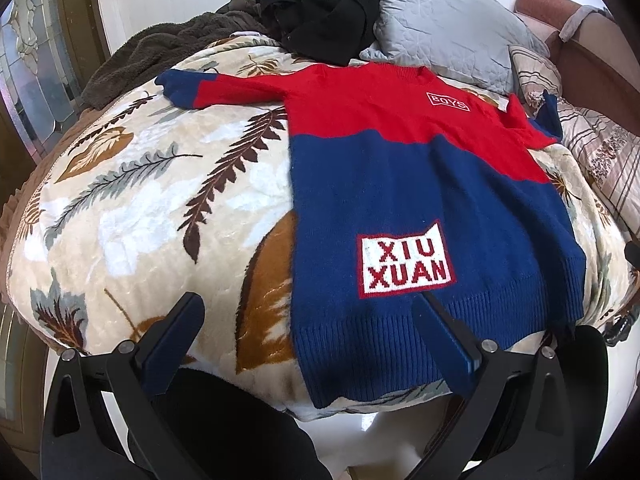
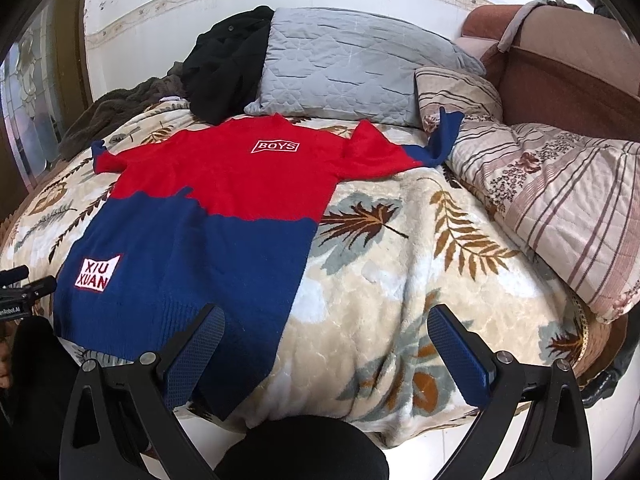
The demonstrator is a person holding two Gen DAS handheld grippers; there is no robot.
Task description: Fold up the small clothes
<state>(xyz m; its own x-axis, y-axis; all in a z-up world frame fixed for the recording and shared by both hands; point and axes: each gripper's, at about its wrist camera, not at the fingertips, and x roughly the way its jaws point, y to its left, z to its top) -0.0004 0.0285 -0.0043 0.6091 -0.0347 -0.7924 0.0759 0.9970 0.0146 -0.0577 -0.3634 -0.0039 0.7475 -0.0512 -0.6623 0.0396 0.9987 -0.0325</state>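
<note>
Both grippers I have spread wide with nothing held. Left gripper (image 1: 308, 304) hovers over the sweater's (image 1: 420, 184) bottom-left corner, one finger over the leaf-print blanket (image 1: 140, 208), the other above the ribbed hem. That red and navy sweater lies flat, front up, sleeves spread, collar toward the grey pillow (image 1: 448, 20). Right gripper (image 2: 326, 316) straddles the hem's right corner, beside the striped quilt (image 2: 560, 200)
</note>
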